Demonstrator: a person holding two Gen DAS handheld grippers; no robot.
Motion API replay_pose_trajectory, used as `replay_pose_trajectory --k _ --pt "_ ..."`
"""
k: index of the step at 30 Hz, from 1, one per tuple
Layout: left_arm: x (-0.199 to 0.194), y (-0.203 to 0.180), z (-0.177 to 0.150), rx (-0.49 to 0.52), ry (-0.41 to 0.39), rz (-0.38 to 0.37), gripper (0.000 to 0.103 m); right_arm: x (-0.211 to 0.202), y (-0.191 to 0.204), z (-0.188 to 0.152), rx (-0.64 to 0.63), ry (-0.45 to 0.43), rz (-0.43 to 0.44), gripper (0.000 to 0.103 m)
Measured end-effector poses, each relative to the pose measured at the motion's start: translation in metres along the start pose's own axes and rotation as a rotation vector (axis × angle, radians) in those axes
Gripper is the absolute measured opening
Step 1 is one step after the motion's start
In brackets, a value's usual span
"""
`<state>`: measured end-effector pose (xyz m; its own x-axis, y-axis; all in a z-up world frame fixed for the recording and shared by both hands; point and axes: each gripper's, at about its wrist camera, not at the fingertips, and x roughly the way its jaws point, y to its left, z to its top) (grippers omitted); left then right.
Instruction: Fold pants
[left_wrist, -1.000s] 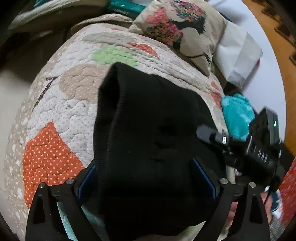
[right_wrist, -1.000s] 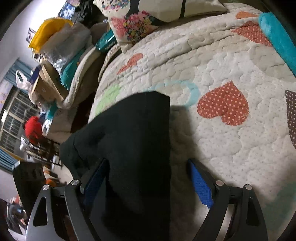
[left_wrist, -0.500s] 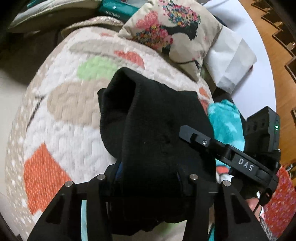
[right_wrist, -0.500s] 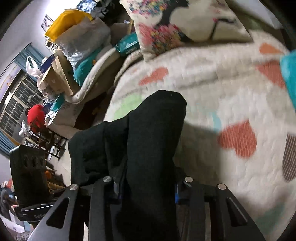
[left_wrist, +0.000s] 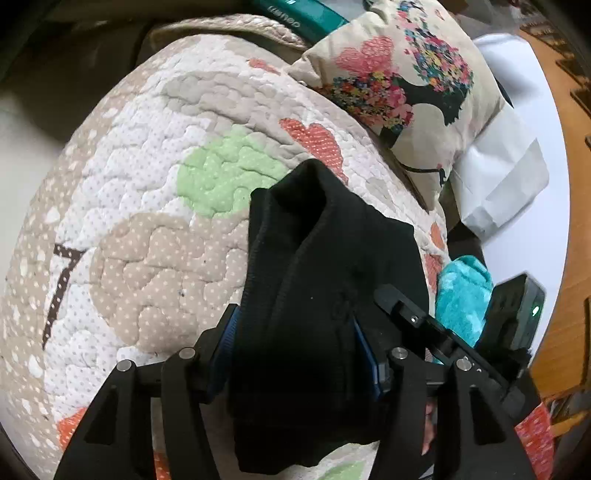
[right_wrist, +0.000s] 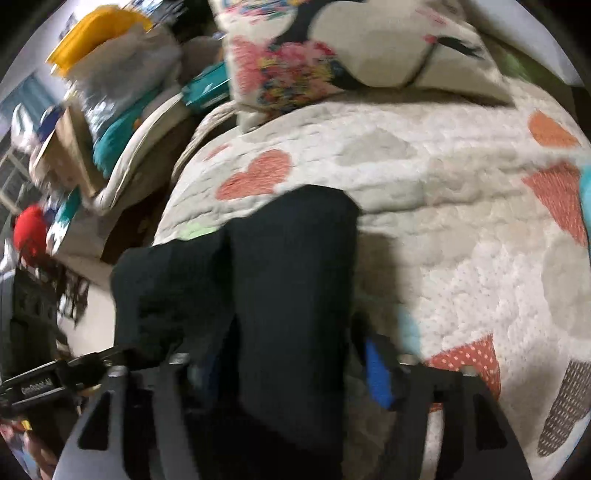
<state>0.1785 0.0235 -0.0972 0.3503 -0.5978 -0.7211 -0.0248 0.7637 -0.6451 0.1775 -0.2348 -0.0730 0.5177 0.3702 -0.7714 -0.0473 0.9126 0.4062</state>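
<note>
The black pants (left_wrist: 325, 295) are bunched and held up over a quilted bedspread (left_wrist: 155, 221) with hearts and dots. My left gripper (left_wrist: 295, 347) is shut on the black pants, its blue pads pressed on both sides of the cloth. In the right wrist view the pants (right_wrist: 291, 295) hang as a dark folded mass between the fingers of my right gripper (right_wrist: 291, 365), which is shut on them. The other gripper shows at the right edge of the left wrist view (left_wrist: 436, 332) and at the lower left of the right wrist view (right_wrist: 44, 384).
A floral pillow (left_wrist: 399, 74) lies at the head of the bed, with a white bag (left_wrist: 498, 184) beside it. A teal fluffy cloth (left_wrist: 461, 295) lies at the bed's right side. Piled boxes and bags (right_wrist: 92, 110) stand left of the bed.
Both grippers closed on the pants a second ago and have since lifted them and carried them toward the pillow. The cloth is now more bunched and stands higher off the quilt.
</note>
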Motion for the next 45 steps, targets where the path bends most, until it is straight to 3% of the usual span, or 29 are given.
replay_pose_trajectory --k 5,11,14,18,20,23,27,33,39,45 --pt "0.000 -0.006 -0.015 0.010 -0.008 0.037 0.061 -0.018 -0.014 -0.012 0.069 -0.032 0.016 0.079" --pt "-0.021 -0.015 -0.036 0.057 -0.066 0.133 0.065 -0.057 -0.002 -0.038 -0.025 -0.075 -0.066 0.080" --pt "-0.046 -0.032 -0.052 0.156 -0.168 0.239 0.065 -0.080 0.007 -0.057 -0.066 -0.099 -0.108 0.080" --pt "-0.080 -0.066 -0.097 0.357 -0.369 0.450 0.065 -0.105 0.017 -0.086 -0.080 -0.122 -0.143 0.081" --pt "-0.095 -0.075 -0.118 0.408 -0.442 0.510 0.072 -0.114 0.024 -0.103 -0.084 -0.136 -0.148 0.081" --pt "-0.125 -0.079 -0.151 0.408 -0.572 0.545 0.090 -0.124 0.034 -0.123 -0.101 -0.150 -0.164 0.082" --pt "-0.162 -0.087 -0.180 0.392 -0.692 0.540 0.101 -0.133 0.052 -0.151 -0.155 -0.167 -0.202 0.082" --pt "-0.171 -0.094 -0.204 0.411 -0.688 0.650 0.103 -0.151 0.072 -0.178 -0.218 -0.215 -0.234 0.083" --pt "-0.155 -0.080 -0.208 0.426 -0.590 0.616 0.103 -0.152 0.074 -0.196 -0.209 -0.217 -0.259 0.086" --pt "-0.122 -0.057 -0.208 0.463 -0.486 0.683 0.103 -0.135 0.073 -0.202 -0.209 -0.171 -0.265 0.086"
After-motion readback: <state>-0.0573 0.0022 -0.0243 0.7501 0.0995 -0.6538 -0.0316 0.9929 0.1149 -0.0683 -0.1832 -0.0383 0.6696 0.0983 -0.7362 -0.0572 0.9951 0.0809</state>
